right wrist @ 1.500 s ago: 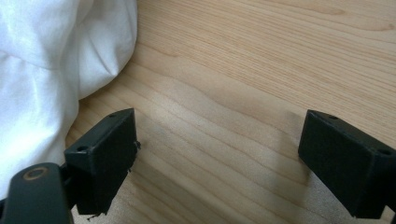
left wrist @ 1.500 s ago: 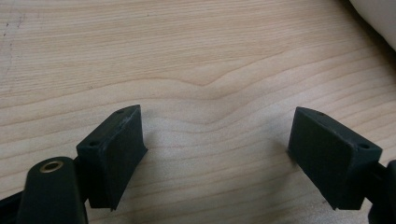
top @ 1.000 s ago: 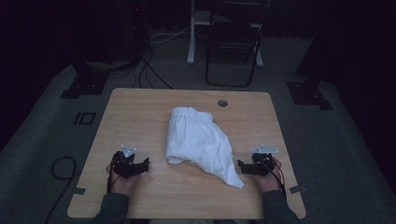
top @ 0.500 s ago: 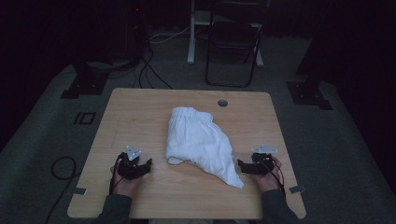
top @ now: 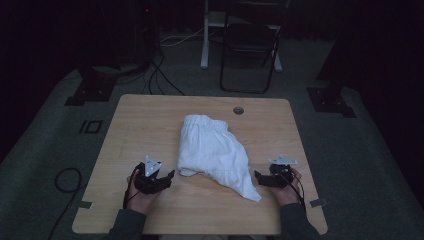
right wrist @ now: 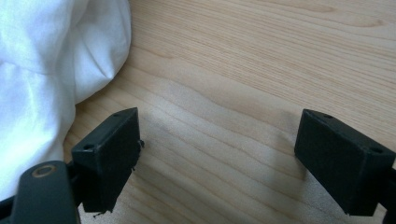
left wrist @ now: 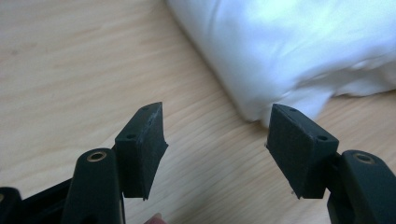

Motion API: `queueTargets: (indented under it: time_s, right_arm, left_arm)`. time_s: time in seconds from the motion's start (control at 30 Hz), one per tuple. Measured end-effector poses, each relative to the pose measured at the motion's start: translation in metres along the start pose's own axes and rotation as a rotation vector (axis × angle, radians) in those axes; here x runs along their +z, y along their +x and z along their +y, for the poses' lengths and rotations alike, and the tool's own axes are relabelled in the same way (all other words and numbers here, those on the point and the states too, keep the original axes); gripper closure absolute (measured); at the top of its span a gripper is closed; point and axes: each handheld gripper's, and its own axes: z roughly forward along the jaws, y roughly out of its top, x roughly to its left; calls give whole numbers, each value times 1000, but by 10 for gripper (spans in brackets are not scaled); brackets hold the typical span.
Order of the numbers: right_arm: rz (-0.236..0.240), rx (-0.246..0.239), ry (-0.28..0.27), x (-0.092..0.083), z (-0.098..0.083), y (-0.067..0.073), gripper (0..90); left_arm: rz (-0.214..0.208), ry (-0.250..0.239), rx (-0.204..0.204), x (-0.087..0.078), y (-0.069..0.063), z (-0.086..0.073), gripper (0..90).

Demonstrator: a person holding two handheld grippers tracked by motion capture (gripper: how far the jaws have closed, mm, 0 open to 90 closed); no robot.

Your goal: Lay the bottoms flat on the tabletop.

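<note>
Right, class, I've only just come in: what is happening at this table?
A person sits at a wooden table with a two-jaw gripper in each hand. A crumpled white cloth lies in the middle of it. The left gripper is close to the cloth's near left corner, jaws open and nothing between them. The right gripper sits beside the cloth's near right tail, jaws also open and empty. Neither has taken hold of the cloth yet.
</note>
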Motion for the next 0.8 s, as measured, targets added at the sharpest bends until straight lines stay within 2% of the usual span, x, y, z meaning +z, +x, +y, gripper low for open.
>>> queueTargets:
  time_s: [0.23, 0.27, 0.5, 0.67, 0.8]
  right_arm:
    - [0, 0, 0, 0, 0, 0, 140]
    - [0, 0, 0, 0, 0, 0, 140]
    - [0, 0, 0, 0, 0, 0, 140]
    - [0, 0, 0, 0, 0, 0, 140]
    - [0, 0, 0, 0, 0, 0, 140]
  left_arm:
    - [-31, -19, 40, -3, -14, 14, 370]
    - [-51, -23, 53, -1, -20, 19, 370]
    - [-91, -30, 98, 5, -34, 37, 360]
    - [-112, -31, 122, 11, -45, 45, 334]
    - [-137, -31, 150, 16, -60, 52, 317]
